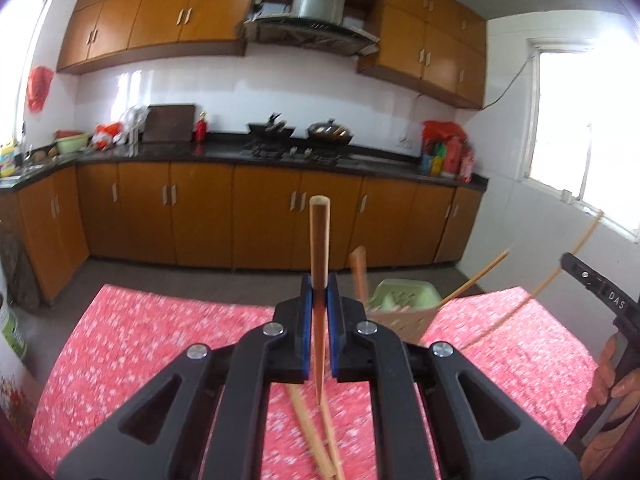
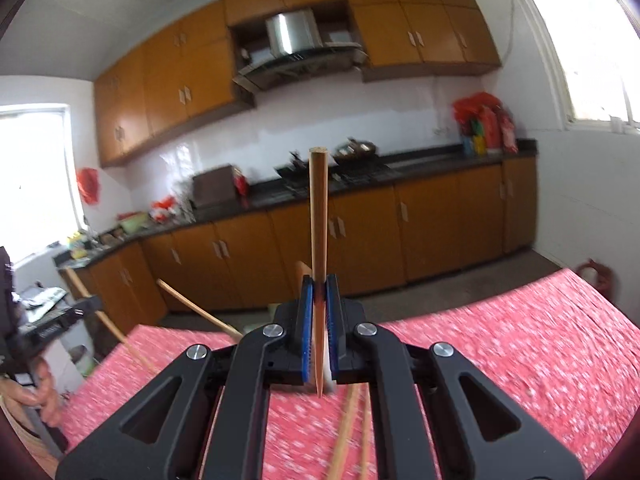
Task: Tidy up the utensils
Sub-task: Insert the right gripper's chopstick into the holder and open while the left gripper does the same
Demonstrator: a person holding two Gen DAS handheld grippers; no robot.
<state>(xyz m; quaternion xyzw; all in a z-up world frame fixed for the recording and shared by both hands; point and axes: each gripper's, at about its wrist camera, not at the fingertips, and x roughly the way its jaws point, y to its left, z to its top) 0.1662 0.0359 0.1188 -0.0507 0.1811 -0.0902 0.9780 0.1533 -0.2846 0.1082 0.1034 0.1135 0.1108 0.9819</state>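
My left gripper (image 1: pixel 319 285) is shut on a wooden chopstick (image 1: pixel 319 240) that stands upright between the blue pads. My right gripper (image 2: pixel 319 286) is shut on another wooden chopstick (image 2: pixel 319 216), also upright. A green utensil holder (image 1: pixel 400 300) stands on the table just right of the left gripper, with a chopstick (image 1: pixel 359 270) in it. Loose chopsticks (image 1: pixel 308 432) lie on the red cloth under the left gripper, and others (image 2: pixel 346 436) lie under the right one. The right gripper shows at the right edge of the left wrist view (image 1: pixel 600 292), with a chopstick (image 1: pixel 532 300) reaching from it.
The table wears a red flowered cloth (image 1: pixel 160 340). Beyond it is a kitchen with orange cabinets (image 1: pixel 200 216) and a dark counter (image 1: pixel 224 152). A hand (image 1: pixel 608 376) holds the right gripper. A white bucket (image 1: pixel 10 328) stands left of the table.
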